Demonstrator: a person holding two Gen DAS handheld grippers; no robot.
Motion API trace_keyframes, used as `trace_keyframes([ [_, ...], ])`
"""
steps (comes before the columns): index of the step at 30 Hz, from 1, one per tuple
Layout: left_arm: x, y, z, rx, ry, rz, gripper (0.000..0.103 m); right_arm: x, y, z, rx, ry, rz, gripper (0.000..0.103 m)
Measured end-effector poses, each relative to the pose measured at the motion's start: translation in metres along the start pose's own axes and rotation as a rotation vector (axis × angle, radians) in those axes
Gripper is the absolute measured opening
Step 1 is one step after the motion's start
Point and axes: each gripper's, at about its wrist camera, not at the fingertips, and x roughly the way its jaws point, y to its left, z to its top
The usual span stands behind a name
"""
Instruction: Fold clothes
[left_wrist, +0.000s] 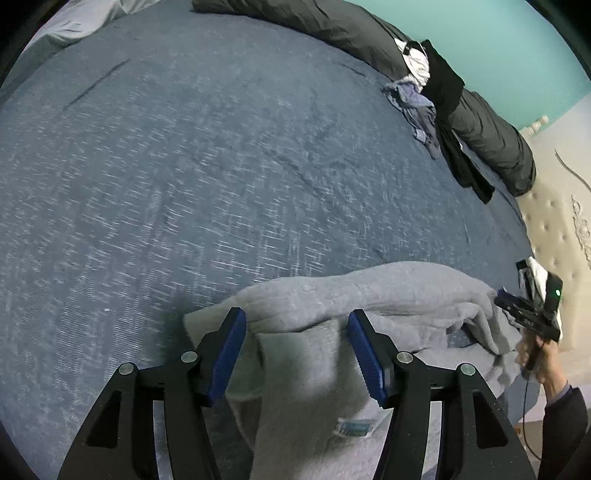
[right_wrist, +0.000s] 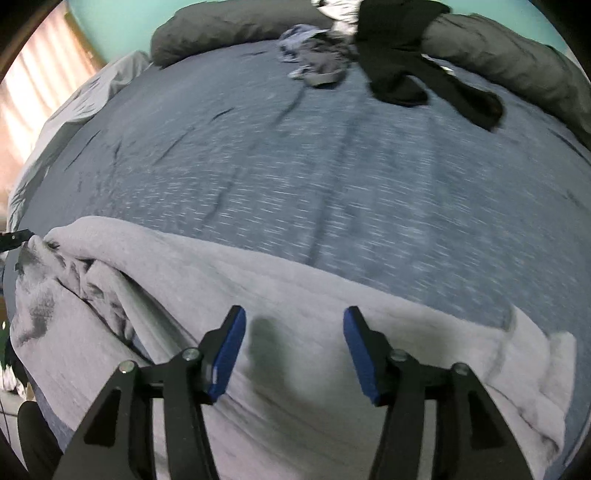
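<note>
Grey fleece garment (right_wrist: 295, 332) lies rumpled along near edge of blue bedspread, bunched and creased at its left end, small label (left_wrist: 352, 430) showing. Crumpled blue-grey garment (right_wrist: 314, 55) and black garment (right_wrist: 413, 74), sprawled, lie at far side, touching each other, well apart from the grey one.

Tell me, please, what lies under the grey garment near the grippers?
The grey garment lies on the blue bedspread, which shows all around it. Its own folds cover whatever is beneath its middle, so nothing else can be seen there.
</note>
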Motion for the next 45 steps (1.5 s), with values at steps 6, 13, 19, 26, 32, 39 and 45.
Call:
trace_keyframes([
  [6, 0.021, -0.009, -0.01, 0.05, 0.035, -0.009, 0.062, 0.038, 0.027, 0.009, -0.051, 0.044, -0.01, 0.058],
  [13, 0.043, -0.021, -0.023, 0.114, 0.067, -0.006, 0.034, 0.053, 0.054, 0.001, -0.171, 0.047, -0.049, 0.034],
  [19, 0.029, -0.033, -0.025, 0.18, 0.024, 0.007, 0.016, 0.046, 0.069, -0.006, -0.229, 0.024, -0.073, 0.0],
  [26, -0.02, -0.05, -0.014, 0.232, -0.063, 0.002, 0.013, 0.002, 0.053, 0.006, -0.151, -0.104, -0.084, 0.0],
  [32, -0.038, -0.067, -0.016, 0.275, -0.077, -0.003, 0.013, -0.021, 0.052, 0.02, -0.116, -0.087, 0.061, 0.001],
  [39, -0.037, -0.054, -0.031, 0.245, -0.065, -0.007, 0.013, 0.012, 0.095, 0.012, -0.182, -0.022, 0.06, 0.042],
  [45, -0.03, -0.05, -0.034, 0.25, -0.071, -0.005, 0.013, 0.044, 0.12, 0.021, -0.22, -0.013, 0.021, 0.044],
])
